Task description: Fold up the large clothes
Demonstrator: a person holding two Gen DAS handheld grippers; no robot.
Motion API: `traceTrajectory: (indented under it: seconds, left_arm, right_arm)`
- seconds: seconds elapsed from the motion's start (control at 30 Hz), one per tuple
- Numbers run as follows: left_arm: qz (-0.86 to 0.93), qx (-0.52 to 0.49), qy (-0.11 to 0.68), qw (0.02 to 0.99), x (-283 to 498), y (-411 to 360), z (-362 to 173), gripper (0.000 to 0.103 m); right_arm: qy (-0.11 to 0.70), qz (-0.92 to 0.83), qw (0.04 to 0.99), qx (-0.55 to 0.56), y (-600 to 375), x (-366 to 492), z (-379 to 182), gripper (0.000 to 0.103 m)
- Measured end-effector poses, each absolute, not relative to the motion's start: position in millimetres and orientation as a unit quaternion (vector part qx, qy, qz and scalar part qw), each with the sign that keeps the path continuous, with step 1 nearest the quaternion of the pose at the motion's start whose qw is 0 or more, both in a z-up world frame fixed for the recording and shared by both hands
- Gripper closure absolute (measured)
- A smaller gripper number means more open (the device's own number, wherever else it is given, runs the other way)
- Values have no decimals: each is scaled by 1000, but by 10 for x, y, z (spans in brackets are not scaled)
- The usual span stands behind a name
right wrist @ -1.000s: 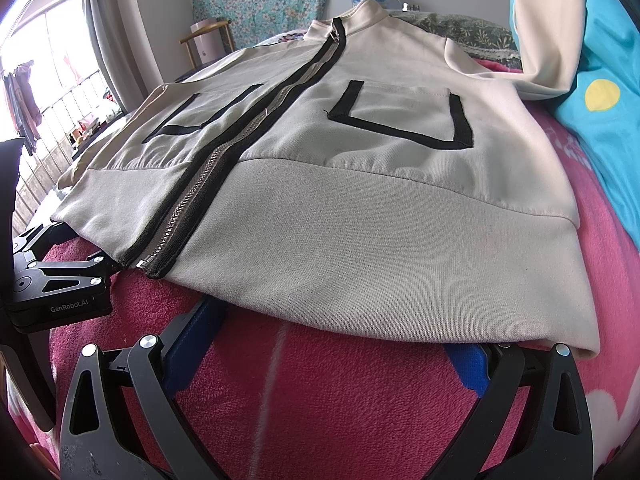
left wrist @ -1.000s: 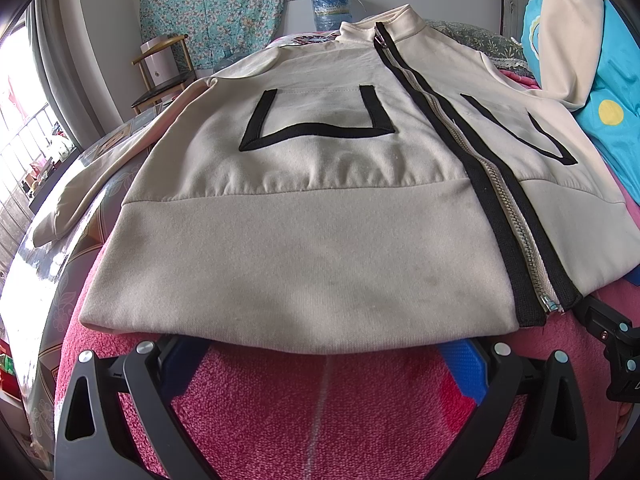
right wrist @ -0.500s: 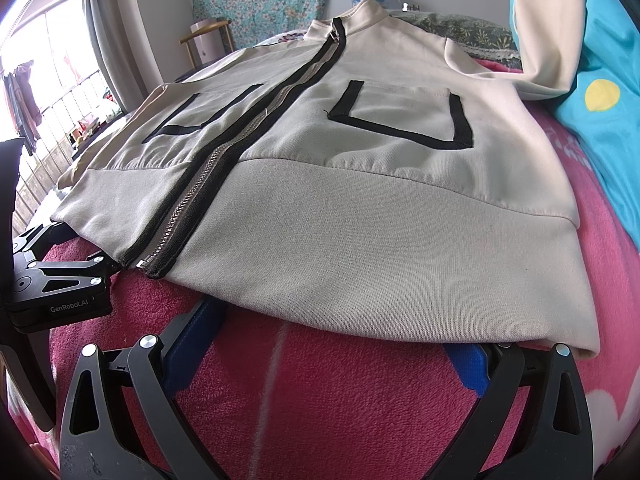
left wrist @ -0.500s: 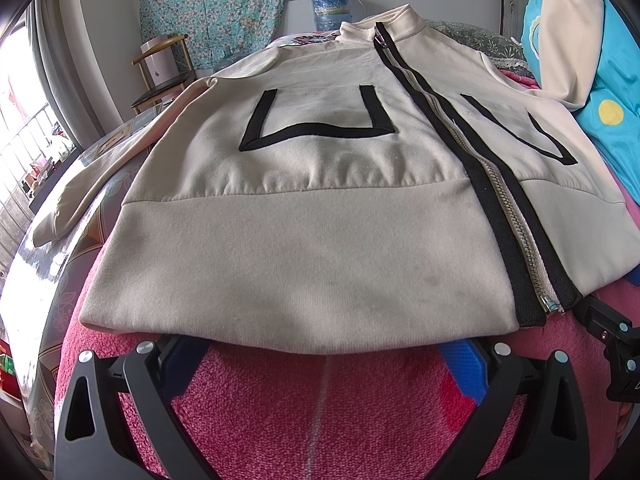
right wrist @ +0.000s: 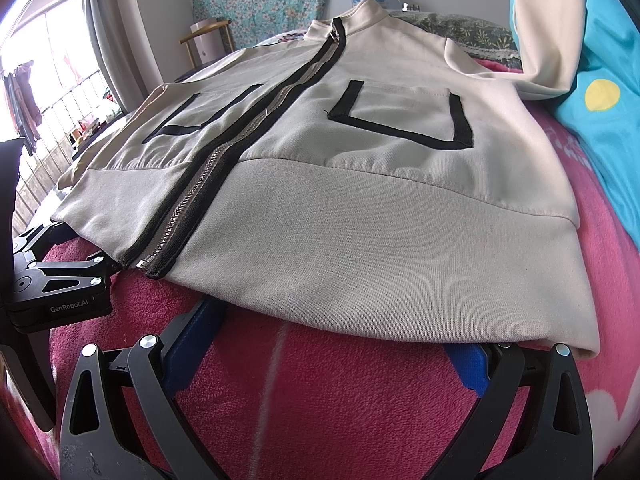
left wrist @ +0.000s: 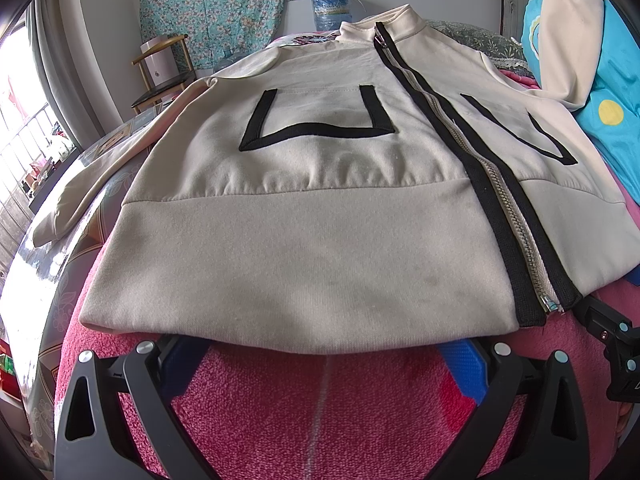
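Bright daylight poured in from the blown-out barred window (left wrist: 24, 152) at the left of both fisheye views, leaving the cream zip-front fleece jacket (left wrist: 320, 208) evenly lit and sharp, a soft shadow under its hem on the pink fluffy blanket (right wrist: 340, 400), and dark, strongly curved frame corners.

Cream zip-front fleece jacket (left wrist: 304, 248): black U-shaped pocket trim, black zipper tape, silver teeth. Fuzzy hot-pink blanket (right wrist: 360, 400) with a pale stripe. Bright blue cloth (right wrist: 612, 128) with a yellow dot. Teal floral hanging fabric (left wrist: 216, 4). Black left gripper (left wrist: 320, 364) with blue pads.
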State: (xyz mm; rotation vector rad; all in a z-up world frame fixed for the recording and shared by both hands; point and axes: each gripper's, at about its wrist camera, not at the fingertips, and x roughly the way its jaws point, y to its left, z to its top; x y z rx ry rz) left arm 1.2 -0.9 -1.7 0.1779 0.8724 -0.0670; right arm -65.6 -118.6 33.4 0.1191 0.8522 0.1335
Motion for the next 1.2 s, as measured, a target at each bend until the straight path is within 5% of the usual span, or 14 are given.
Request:
traceTrajectory:
  seconds: [1.2]
  left_arm:
    - [-31,89,421,902,33,-17,-29,4]
  right_arm:
    - [415,69,905,64,-1191,-642,329,7]
